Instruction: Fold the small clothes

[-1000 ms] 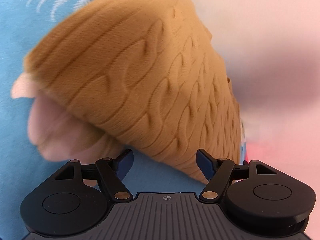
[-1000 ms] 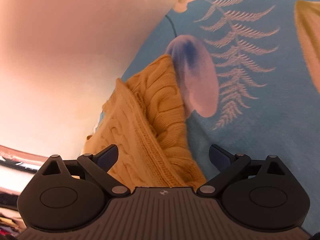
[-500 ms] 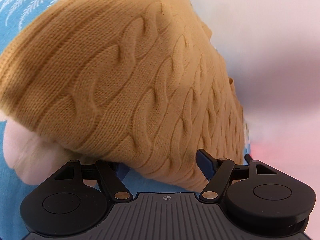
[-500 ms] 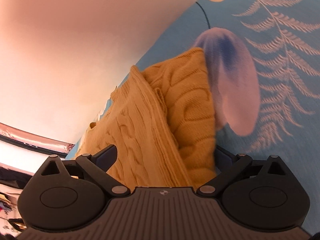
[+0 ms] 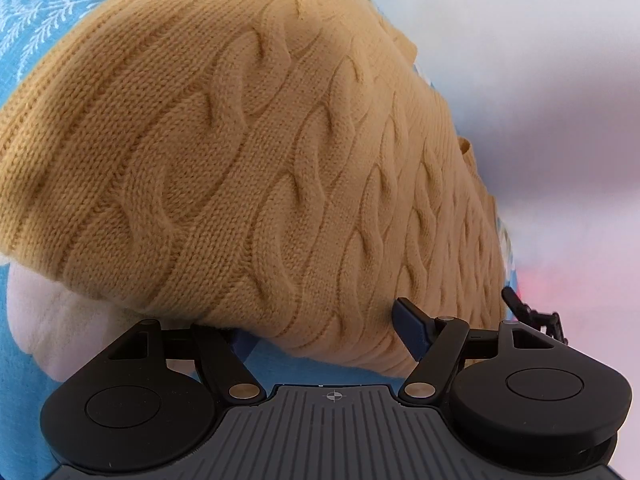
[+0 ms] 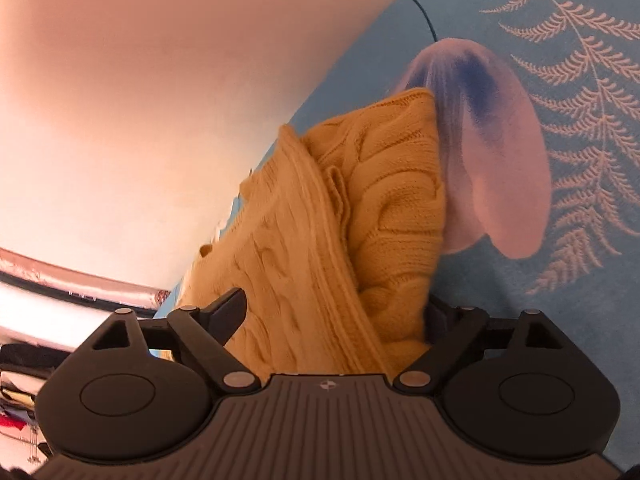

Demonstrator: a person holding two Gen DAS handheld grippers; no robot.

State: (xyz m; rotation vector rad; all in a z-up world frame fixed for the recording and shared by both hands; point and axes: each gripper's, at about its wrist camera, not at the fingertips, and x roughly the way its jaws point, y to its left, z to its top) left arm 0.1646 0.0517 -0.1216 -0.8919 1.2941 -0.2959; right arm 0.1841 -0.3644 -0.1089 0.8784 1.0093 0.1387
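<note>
A mustard cable-knit sweater [image 5: 280, 160] lies bunched on a blue bedsheet [image 5: 16, 320] printed with ferns and flowers. In the left wrist view it fills most of the picture. Its lower edge sits between the wide-apart fingers of my left gripper [image 5: 322, 330], covering the left fingertip. In the right wrist view the sweater [image 6: 392, 208] shows as a thick fold with a ribbed hem. My right gripper [image 6: 334, 312] straddles that fold and its jaws are closing. The left fingertip [image 6: 230, 312] lies against the knit, and the right one is mostly hidden behind it.
A pale wall [image 6: 140, 100] rises close beyond the sweater, along the sheet's edge. The sheet [image 6: 500, 320] spreads out to the right in the right wrist view, with a large pale flower print [image 6: 500, 168]. Blurred clutter [image 6: 16, 400] shows at the lower left there.
Both grippers have closed in on the sweater. Its edge now overlaps my left gripper's fingers. The fold has come between my right gripper's fingers, which have narrowed.
</note>
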